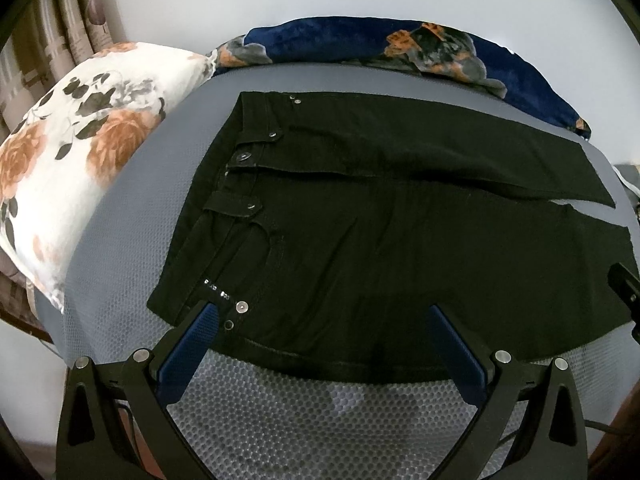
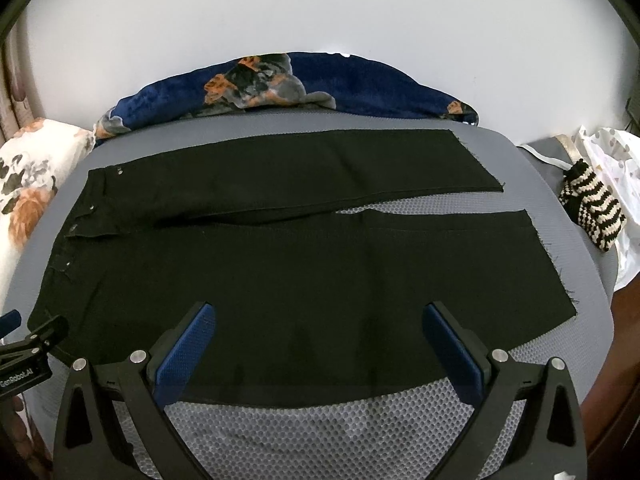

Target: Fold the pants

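1. Your left gripper [image 1: 324,316] hangs with its jaws spread wide and nothing between them. It sits over the near edge of the black pants [image 1: 360,232], by the waistband corner where the silver rivet [image 1: 241,306] shines.
2. Your right gripper [image 2: 320,316] is likewise spread and empty. It is poised over the near edge of the near leg [image 2: 320,280], about midway along it.
3. The pants lie flat and face up on the grey mesh mattress [image 2: 320,432], waistband to your left and frayed hems to your right. The two legs lie side by side, with a thin gap opening toward the hems.
4. The step in hand looks like the first fold, near leg over far leg [image 2: 300,168]. Lower each gripper until one finger slides under the near edge, then close on both layers of denim.
5. Grip the waistband just beside the rivet, not on it, since metal may slip between the pads.
6. Your right gripper sits well short of the hem, so that end may droop. Consider shifting right before closing.
7. Lift both hands together and carry the edge across evenly. Keep it clear of the blue floral blanket [image 2: 360,84] beyond the far leg.
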Motion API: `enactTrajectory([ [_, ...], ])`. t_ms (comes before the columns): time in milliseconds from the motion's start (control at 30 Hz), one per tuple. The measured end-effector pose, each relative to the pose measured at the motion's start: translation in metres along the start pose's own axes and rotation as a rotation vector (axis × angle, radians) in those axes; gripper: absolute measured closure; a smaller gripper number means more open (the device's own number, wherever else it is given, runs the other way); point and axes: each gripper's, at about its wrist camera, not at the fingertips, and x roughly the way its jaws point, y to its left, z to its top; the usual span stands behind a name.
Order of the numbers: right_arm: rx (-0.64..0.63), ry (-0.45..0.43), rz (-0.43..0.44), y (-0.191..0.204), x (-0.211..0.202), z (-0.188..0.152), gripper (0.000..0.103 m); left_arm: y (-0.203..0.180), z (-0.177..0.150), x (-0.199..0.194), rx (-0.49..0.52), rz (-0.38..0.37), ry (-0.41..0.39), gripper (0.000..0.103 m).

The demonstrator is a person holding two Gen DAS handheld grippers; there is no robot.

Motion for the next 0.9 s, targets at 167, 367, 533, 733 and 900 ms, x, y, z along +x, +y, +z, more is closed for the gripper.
enactTrajectory([
  [167, 0.001, 0.003, -0.001, 0.001, 0.0005, 0.0001, 0.0, -0.0012, -0.0004, 0.0015, -0.002, -0.001, 0.005, 0.0],
  [367, 0.001, 0.007, -0.005, 0.002, 0.0013, 0.0004, 0.0, -0.0002, -0.0014, 0.0044, -0.001, 0.0, 0.014, 0.0],
  [533, 0.0, 0.009, -0.006, 0.0025, 0.0028, 0.0012, 0.0, 0.0017, -0.0017, 0.0046, 0.001, -0.001, 0.013, 0.0],
  [733, -0.001, 0.01, -0.009, 0.0027, 0.0038, 0.003, 0.0, 0.002, -0.0015, 0.0046, 0.001, -0.001, 0.016, 0.0],
  [900, -0.004, 0.014, -0.008, 0.0031, 0.0032, 0.0034, 0.0, 0.0011, -0.0008, 0.005, -0.002, -0.002, 0.017, 0.0],
])
